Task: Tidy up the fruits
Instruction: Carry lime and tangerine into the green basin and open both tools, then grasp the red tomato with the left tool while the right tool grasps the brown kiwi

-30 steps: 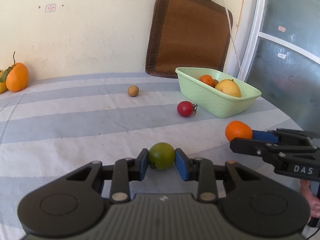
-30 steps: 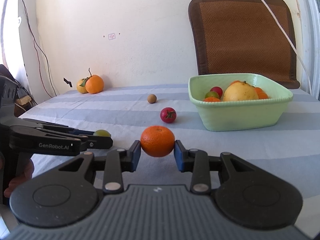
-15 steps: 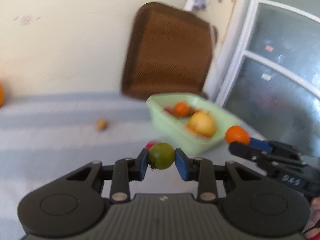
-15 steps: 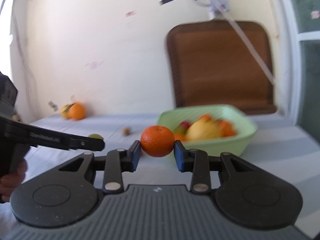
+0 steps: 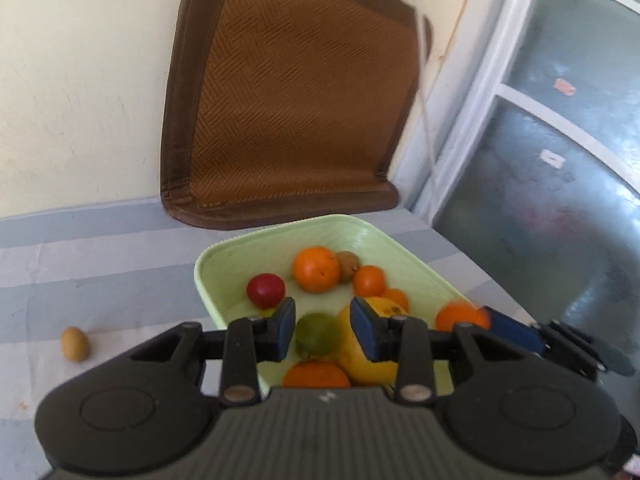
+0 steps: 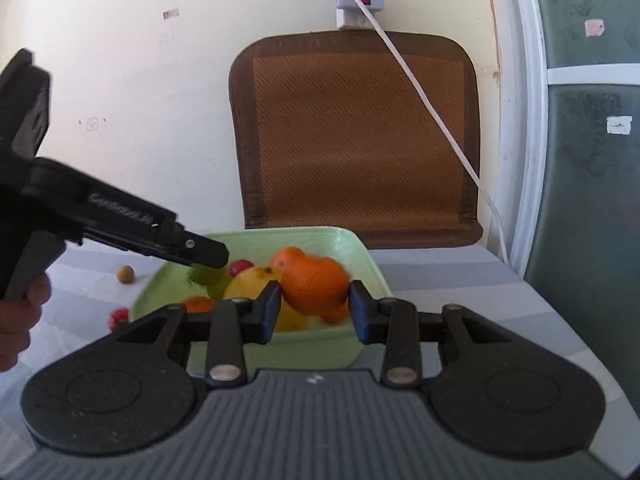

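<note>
Orange (image 6: 314,284) sits loose between your right gripper's (image 6: 316,314) parting pads. The lime (image 5: 318,338) is equally loose in your opening left gripper (image 5: 324,328). Both hang directly above the bowl (image 5: 276,233), so they should drop straight in.

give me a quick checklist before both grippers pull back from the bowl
1. Left gripper over the bowl: ok.
2. Green fruit let go: ok; jaws opening, fruit blurred and sagging below the pads.
3. Right gripper over the bowl: ok.
4. Orange let go: ok, it seems; jaws opening, orange blurred between the pads.
5. Grippers clear of each other: ok, apart in both views.
6. All fruit in the bowl: not ok; a brown fruit and a red fruit lie outside it.
</note>
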Available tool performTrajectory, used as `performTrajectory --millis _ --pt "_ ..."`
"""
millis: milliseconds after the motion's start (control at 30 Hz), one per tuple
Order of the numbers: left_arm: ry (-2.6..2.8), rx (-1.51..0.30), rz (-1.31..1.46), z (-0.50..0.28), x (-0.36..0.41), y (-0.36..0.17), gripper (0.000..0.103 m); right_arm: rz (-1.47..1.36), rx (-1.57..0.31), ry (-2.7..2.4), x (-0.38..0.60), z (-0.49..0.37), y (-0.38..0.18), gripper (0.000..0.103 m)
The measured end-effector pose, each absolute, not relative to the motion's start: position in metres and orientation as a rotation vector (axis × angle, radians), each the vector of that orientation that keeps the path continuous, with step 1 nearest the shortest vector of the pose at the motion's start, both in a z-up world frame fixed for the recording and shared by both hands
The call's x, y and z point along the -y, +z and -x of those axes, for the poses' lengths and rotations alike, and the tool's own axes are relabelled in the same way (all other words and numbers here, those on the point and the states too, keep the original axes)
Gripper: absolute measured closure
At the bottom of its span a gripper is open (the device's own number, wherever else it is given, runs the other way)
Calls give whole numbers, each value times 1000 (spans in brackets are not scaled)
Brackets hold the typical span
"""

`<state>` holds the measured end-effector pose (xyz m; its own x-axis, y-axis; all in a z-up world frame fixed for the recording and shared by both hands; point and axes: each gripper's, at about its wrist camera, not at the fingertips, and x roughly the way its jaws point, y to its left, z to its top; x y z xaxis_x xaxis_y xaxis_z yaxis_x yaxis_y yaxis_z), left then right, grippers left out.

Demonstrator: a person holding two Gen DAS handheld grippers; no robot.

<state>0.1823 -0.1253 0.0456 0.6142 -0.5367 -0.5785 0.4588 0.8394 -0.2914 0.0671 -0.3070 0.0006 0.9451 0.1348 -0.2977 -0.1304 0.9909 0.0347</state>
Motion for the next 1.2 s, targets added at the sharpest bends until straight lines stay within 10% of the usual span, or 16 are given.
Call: performTrajectory --millis 367,633,933,1200 --pt "-538 -570 208 -141 65 72 65 -108 -206 168 303 -38 14 51" --pt "-370 -554 200 -95 -13 52 65 -60 -227 302 258 -8 12 65" --pt "-488 -585 -64 -95 49 28 51 -130 -374 279 255 -4 -10 65" --pt "-508 -631 -151 -112 77 8 73 -136 -399 274 257 -6 -17 65"
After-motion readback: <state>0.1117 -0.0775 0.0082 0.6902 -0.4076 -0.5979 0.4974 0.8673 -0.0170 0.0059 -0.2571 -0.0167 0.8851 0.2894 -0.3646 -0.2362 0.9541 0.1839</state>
